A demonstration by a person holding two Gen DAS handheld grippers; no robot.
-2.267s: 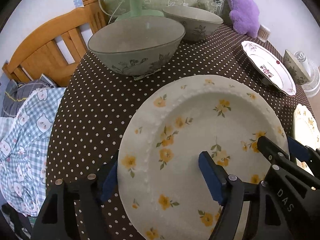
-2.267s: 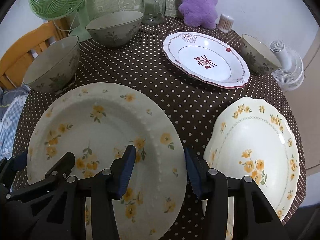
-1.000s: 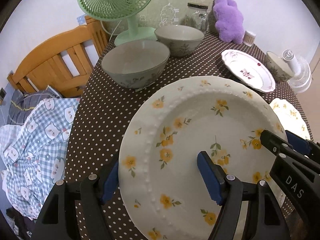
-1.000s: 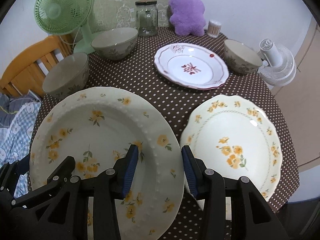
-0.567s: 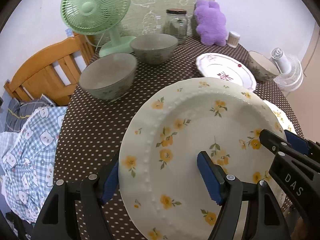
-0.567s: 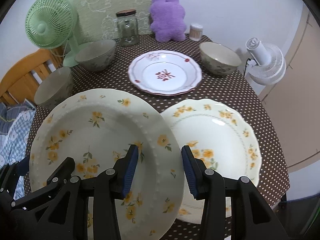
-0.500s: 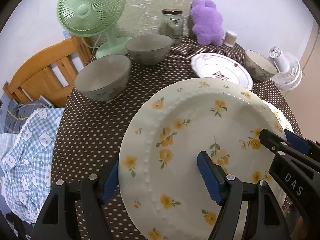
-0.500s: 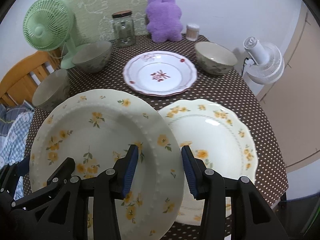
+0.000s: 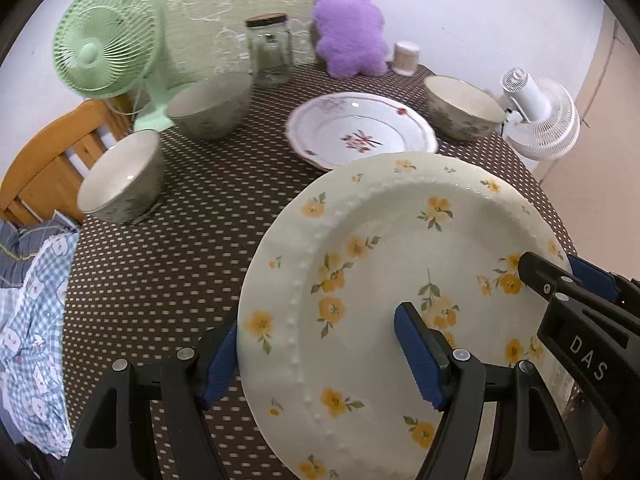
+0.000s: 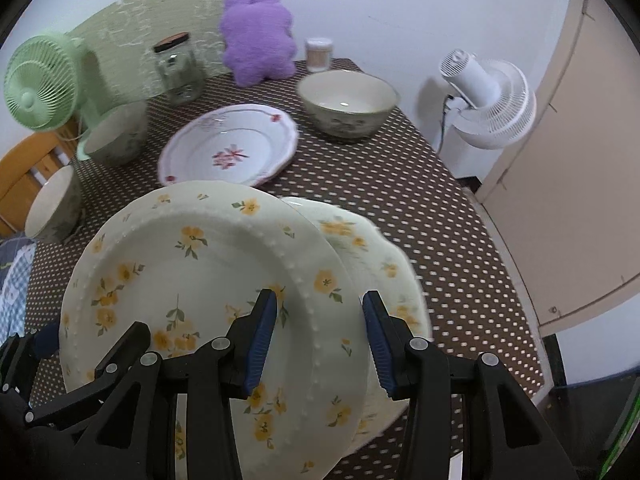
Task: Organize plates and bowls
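A large cream plate with yellow flowers and a beaded rim (image 9: 400, 240) (image 10: 192, 264) hangs tilted above the dotted brown tablecloth (image 9: 168, 272). My left gripper (image 9: 316, 332) is shut on its left rim, one pad under the edge and one on the face. On the opposite rim my right gripper (image 10: 320, 304) is shut the same way. Below it lies a scalloped yellow-flower plate (image 10: 384, 264), largely covered. A white plate with red flowers (image 9: 360, 136) sits further back. Three grey-green bowls (image 9: 120, 176) (image 9: 208, 104) (image 9: 460, 104) stand around it.
At the back stand a green fan (image 9: 104, 56), a glass jar (image 9: 270, 52), a purple plush (image 9: 352, 32) and a small toothpick pot (image 9: 406, 58). A white fan (image 10: 488, 100) is off the table's right side. A wooden chair (image 9: 44, 160) and checked cloth (image 9: 28, 320) are left.
Both grippers have carried the beaded plate to the right. It now overlaps most of the scalloped yellow-flower plate, which stood clear beside it a second ago. The jaws have not changed.
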